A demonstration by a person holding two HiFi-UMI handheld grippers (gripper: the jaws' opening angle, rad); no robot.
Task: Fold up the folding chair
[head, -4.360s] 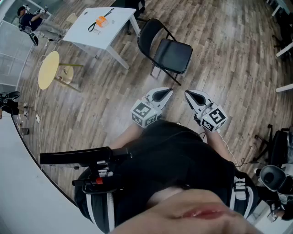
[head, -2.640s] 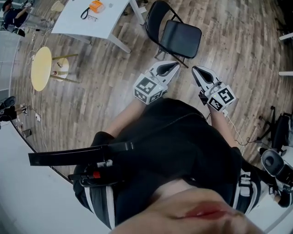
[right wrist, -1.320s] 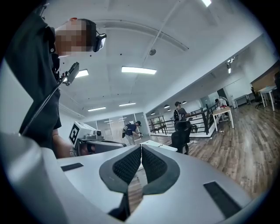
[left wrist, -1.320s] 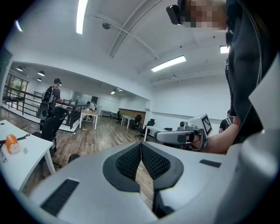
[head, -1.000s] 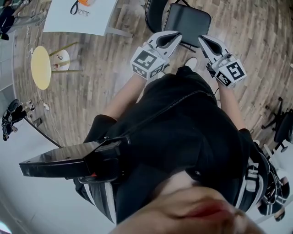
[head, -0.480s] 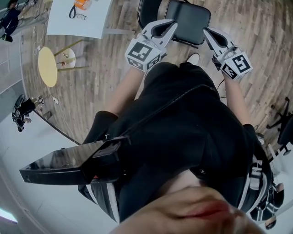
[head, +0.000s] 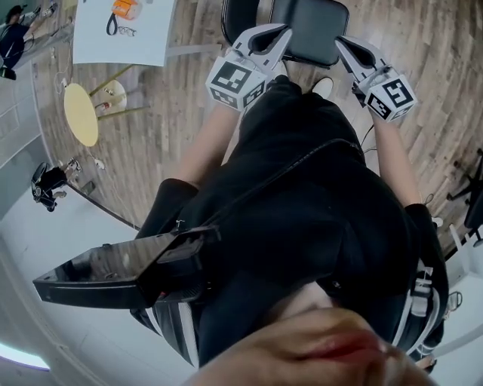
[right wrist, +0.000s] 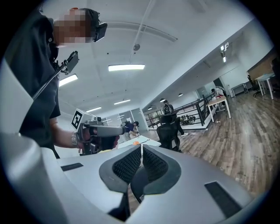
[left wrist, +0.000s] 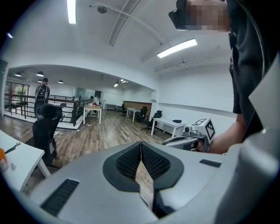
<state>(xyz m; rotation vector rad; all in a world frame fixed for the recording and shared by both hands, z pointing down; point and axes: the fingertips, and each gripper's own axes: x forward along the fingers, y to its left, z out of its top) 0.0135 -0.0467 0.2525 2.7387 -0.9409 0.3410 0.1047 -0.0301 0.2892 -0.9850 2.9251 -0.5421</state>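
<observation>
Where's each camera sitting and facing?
Head view: on the head, facing steeply down at the folding chair; torso, arms, left gripper, right gripper show.
Left gripper view: on the left gripper, level along its shut jaws, across the office; torso, right gripper at right.
Right gripper view: on the right gripper, along its shut jaws; torso, left gripper at left.
Shared: each gripper view shows the other gripper.

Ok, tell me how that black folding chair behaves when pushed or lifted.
The folding chair looks thin and flat-seated, so probably light yet stiff. On the smooth wood floor it may slide or tip when pushed.
</observation>
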